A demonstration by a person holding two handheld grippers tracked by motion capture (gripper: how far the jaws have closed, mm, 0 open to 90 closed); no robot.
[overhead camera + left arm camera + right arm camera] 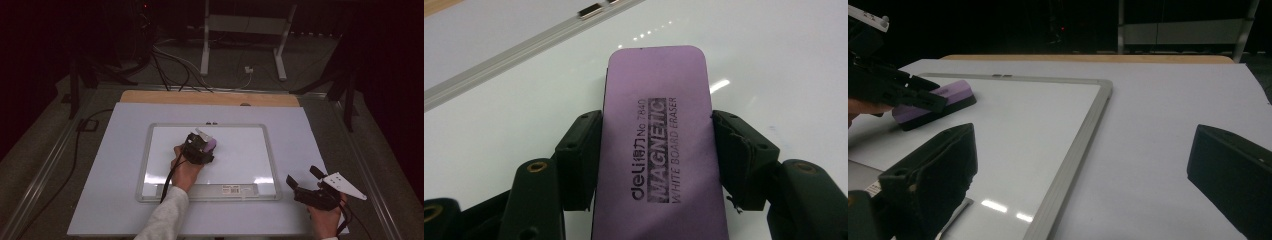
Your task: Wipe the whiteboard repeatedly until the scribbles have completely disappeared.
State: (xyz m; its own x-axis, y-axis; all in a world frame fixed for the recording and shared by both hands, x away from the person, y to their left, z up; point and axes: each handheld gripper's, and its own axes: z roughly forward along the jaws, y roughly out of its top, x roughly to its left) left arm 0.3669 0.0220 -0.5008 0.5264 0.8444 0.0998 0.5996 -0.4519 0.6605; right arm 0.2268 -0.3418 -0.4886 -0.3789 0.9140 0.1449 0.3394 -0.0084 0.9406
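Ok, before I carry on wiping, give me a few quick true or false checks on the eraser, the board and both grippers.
1. The left gripper is clamped on the purple eraser. True.
2. The eraser lies off the whiteboard, on the bare table. False: it sits on the board's white surface.
3. The right gripper holds a marker. False: its jaws stand open with nothing between them.
4. The right gripper is beyond the board's right edge, over the white table top. True.
5. The eraser's printing reads "magnetic white board eraser". True.
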